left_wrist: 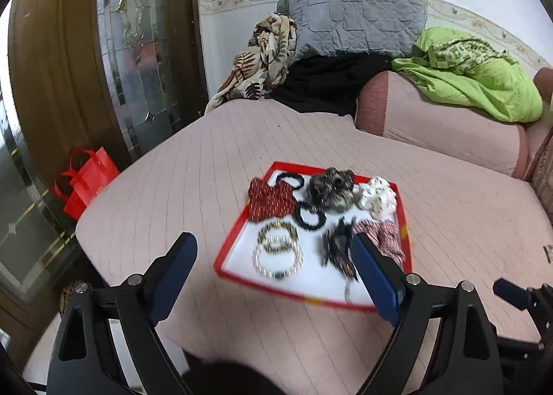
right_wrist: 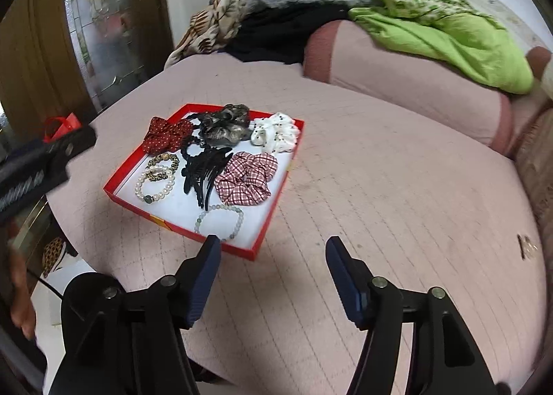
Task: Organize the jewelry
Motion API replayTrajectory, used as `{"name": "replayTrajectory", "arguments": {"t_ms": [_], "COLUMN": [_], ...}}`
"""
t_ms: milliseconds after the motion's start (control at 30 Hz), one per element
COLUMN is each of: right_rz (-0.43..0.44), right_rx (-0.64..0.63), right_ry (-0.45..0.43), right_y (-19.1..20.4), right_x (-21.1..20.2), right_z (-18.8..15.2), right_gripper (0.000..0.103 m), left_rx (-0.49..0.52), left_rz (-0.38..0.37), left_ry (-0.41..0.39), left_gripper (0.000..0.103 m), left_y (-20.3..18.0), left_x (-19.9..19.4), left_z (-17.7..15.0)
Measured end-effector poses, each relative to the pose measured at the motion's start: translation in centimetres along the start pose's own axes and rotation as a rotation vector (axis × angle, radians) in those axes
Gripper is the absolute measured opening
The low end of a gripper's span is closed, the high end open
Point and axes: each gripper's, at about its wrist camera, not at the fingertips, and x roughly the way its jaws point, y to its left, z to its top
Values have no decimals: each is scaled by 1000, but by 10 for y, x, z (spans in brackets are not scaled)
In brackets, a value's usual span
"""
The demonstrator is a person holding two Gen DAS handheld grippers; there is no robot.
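Red shallow tray (right_wrist: 133,195) on the pink quilted bed (right_wrist: 380,204): scrunchies, a black claw clip (right_wrist: 204,173), a pearl bracelet (right_wrist: 155,187) and a pale bead bracelet (right_wrist: 221,222) are contained. Nothing loose is seen outside; sorting is judged nearly complete. Left gripper (left_wrist: 273,256) and right gripper (right_wrist: 273,253): jaws apart, empty.

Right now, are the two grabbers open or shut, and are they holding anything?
Left gripper: open, holding nothing.
Right gripper: open, holding nothing.
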Motion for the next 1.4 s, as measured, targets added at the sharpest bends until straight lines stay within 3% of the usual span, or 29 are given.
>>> {"name": "replayTrajectory", "arguments": {"t_ms": [300, 467, 1400], "right_rz": [-90, -124, -105], "right_rx": [-43, -7, 45], "right_ry": [-36, -66, 15], "right_y": [29, 22, 9], "right_x": [-28, -38, -25], "right_z": [-22, -23, -32], "right_gripper": [79, 86, 87], "left_rx": [-43, -54, 11], "left_rz": [63, 52, 2], "left_ry": [10, 8, 121], "left_gripper": [97, 97, 97], "left_y": [21, 27, 3], "left_x": [-35, -48, -44], "left_z": [-34, -42, -62]}}
